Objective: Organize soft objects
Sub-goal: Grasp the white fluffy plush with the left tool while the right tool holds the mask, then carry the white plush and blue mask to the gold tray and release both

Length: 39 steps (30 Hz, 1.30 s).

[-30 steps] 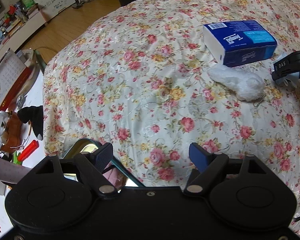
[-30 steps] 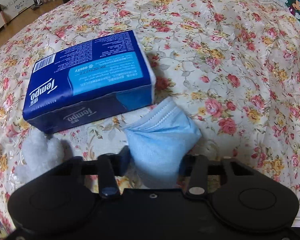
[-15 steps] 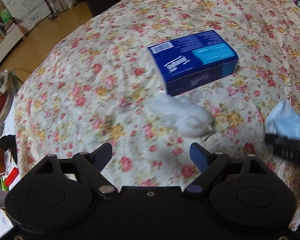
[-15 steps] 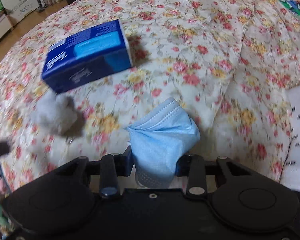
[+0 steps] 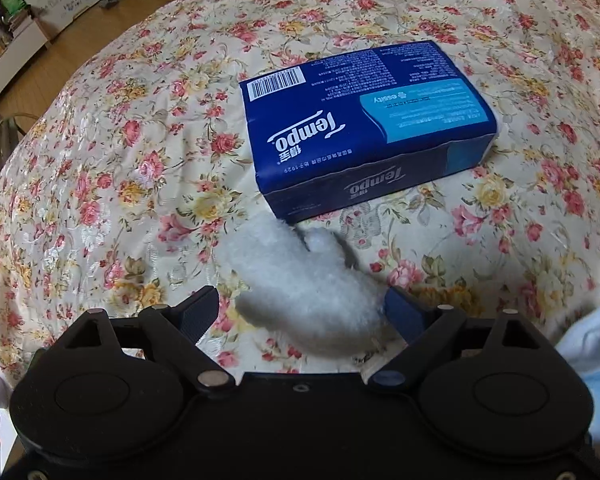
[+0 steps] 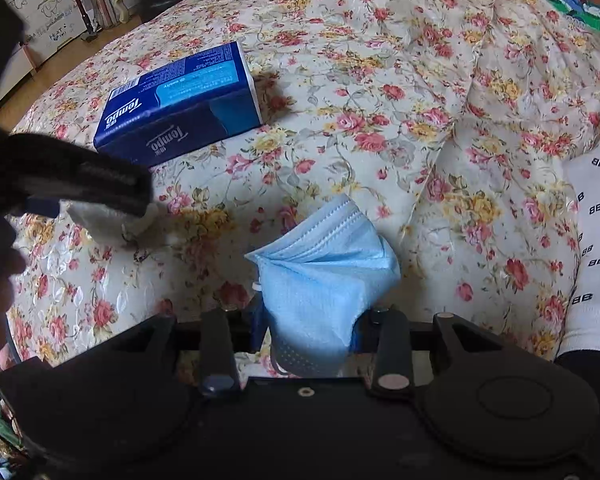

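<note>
Floral bedspread; left tongs opening, astride plush.

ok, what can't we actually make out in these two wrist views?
- White plush toy: the near end is hidden behind the left hand-held gripper, whose jaws are opening; contact is unclear. In the right wrist view that gripper covers most of it.
- Blue face mask: the lower part is hidden between the right hand-held gripper pads; in the left wrist view the edge cuts it off.
- Tissue pack: the small print is too small.
</note>
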Motion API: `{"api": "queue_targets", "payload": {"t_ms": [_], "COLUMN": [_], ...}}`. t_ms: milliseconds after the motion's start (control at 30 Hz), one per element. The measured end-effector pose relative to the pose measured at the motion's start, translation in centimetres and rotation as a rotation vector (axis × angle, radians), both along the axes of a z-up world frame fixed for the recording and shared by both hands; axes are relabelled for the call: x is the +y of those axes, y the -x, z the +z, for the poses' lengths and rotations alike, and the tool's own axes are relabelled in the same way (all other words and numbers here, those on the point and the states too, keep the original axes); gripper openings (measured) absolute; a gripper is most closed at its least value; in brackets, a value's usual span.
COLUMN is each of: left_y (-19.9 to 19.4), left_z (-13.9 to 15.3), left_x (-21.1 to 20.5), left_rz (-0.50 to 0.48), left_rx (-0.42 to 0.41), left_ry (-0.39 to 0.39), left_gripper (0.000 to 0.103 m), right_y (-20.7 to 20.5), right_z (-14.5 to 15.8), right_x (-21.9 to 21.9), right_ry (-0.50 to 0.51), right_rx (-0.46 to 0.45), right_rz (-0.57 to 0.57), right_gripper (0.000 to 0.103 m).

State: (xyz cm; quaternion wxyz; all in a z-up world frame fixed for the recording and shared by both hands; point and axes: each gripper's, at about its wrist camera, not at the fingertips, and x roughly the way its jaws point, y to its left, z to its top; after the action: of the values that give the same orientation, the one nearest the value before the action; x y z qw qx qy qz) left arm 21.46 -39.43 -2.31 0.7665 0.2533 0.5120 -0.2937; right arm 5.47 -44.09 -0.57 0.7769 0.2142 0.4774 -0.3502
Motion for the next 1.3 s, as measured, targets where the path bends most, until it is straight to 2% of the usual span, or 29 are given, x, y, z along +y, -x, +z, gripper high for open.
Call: {"api": "queue_targets", "payload": {"t_ms": [133, 167, 200, 367, 600, 733, 967, 1200, 1300], "left_y": [-0.3, -0.3, -0.3, 0.2, 0.6, 0.7, -0.6, -3.0, -4.2], "left_z": [-1.1, -1.3, -1.4, -0.5, 3.2, 5.7, 8.3, 7.4, 6.1], "left_x": [-0.9, -1.0, -1.1, -0.8, 2.8, 7.1, 17.8, 27.6, 30.7], "left_rz": [0.011, 0.012, 0.010, 0.008, 0.011, 0.019, 0.125, 0.281, 0.352], "left_rx": [0.020, 0.031, 0.051, 0.022, -0.015, -0.031, -0.077, -0.115, -0.094], "left_ry": [-0.008, -0.005, 0.005, 0.019, 0.055, 0.082, 0.092, 0.062, 0.056], "left_gripper": [0.084, 0.075, 0.071, 0.058, 0.058, 0.058, 0.058, 0.058, 0.058], "right_y": [0.0, 0.0, 0.0, 0.4, 0.6, 0.6, 0.1, -0.5, -0.7], "right_z": [-0.1, -0.1, -0.1, -0.2, -0.8, -0.9, -1.4, -0.7, 0.2], "right_x": [-0.2, -0.2, -0.3, -0.7, -1.2, -1.0, -0.3, 1.9, 3.7], "right_ry": [0.000, 0.007, 0.014, 0.019, 0.042, 0.058, 0.085, 0.109, 0.111], "right_rx": [-0.009, -0.008, -0.008, -0.020, -0.006, -0.005, 0.014, 0.021, 0.002], "right_rz": [-0.003, -0.010, -0.016, -0.036, -0.066, -0.066, -0.046, -0.011, 0.016], "right_gripper": [0.035, 0.035, 0.035, 0.035, 0.035, 0.035, 0.035, 0.035, 0.035]}}
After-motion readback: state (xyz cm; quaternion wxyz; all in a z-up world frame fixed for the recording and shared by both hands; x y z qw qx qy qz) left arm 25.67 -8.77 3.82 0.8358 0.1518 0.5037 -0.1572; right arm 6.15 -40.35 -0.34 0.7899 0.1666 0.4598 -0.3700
